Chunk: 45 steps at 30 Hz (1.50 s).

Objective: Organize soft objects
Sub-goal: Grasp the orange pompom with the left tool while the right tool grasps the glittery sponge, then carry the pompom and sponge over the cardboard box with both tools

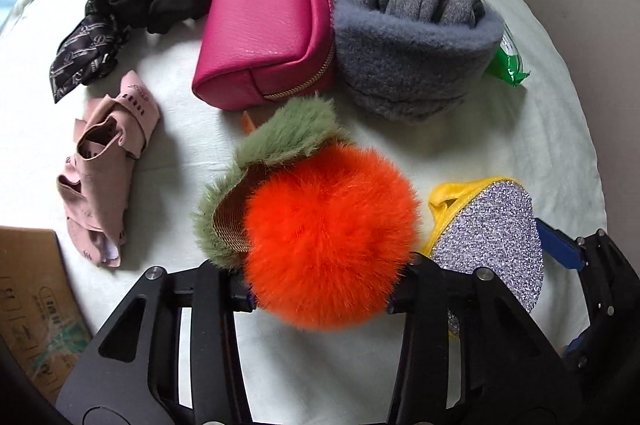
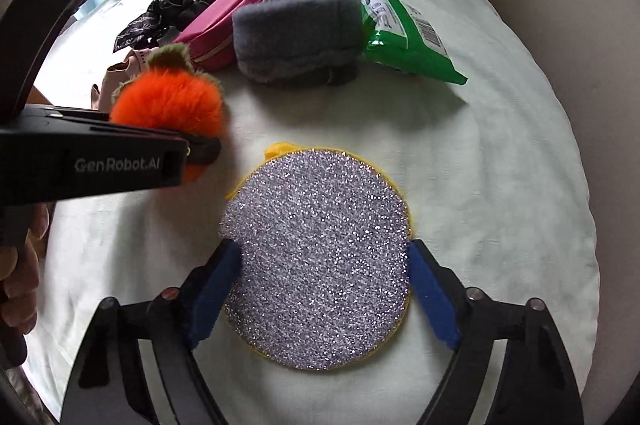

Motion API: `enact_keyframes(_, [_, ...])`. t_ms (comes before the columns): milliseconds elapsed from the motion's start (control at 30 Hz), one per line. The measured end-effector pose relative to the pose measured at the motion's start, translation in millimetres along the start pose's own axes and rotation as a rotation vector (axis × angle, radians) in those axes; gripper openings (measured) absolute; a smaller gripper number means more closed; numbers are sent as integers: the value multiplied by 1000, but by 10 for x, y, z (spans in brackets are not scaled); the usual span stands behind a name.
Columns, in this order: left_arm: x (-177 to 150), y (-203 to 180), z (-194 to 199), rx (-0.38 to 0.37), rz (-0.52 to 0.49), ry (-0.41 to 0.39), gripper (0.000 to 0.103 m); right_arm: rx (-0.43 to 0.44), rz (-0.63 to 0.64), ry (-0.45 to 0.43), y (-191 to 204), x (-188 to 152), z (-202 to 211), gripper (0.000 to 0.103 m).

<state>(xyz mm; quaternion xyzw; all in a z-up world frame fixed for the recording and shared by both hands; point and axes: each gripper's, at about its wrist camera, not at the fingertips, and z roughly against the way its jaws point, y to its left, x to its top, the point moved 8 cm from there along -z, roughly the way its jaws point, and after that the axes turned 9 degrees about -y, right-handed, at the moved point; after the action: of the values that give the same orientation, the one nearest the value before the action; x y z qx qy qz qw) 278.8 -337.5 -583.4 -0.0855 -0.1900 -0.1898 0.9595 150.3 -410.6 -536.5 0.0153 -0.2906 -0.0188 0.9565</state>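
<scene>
We see left gripper clamped on orange pompom, its green fur collar toward 11 o'clock; right gripper pinching glitter sponge at both edges, low centre; at 12 o'clock on white sheet, pink pouch touching grey fleece roll, green packet behind it.

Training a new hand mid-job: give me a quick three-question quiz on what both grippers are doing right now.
1. True or false: the left gripper grips the pink pouch.
2. What sits between the right gripper fingers? A) grey roll B) glitter sponge C) green packet
3. Fill in: the pouch lies between the black scrunchie and the ____.

Key: 1 false, it grips the orange pompom; 2 B; 3 grey roll.
</scene>
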Motion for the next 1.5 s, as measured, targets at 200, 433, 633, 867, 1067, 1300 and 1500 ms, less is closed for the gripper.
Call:
enact_keyframes(200, [-37, 0, 167, 11, -18, -31, 36, 21, 13, -5, 115, 36, 24, 57])
enact_keyframes(433, [43, -40, 442, 21, -45, -67, 36, 28, -6, -19, 138, 84, 133, 46])
enact_keyframes(633, [83, 2, 885, 20, -46, -108, 36, 21, -17, -48, 118, 206, 388, 45])
enact_keyframes(867, [35, -157, 1684, -1, -23, -198, 36, 0, -9, -97, 199, 424, 945, 45])
enact_keyframes(1067, [72, 11, 2471, -26, -2, -265, 36, -20, 10, -157, 432, 697, 1559, 45])
enact_keyframes(1300, [56, 657, 3340, 3, -1, -342, 36, -34, 2, -238, 863, 1109, 2250, 45])
enact_keyframes(1500, [-92, 1478, 3842, 47, 12, -364, 36, 3, 47, -253, 1702, 1329, 2573, 45])
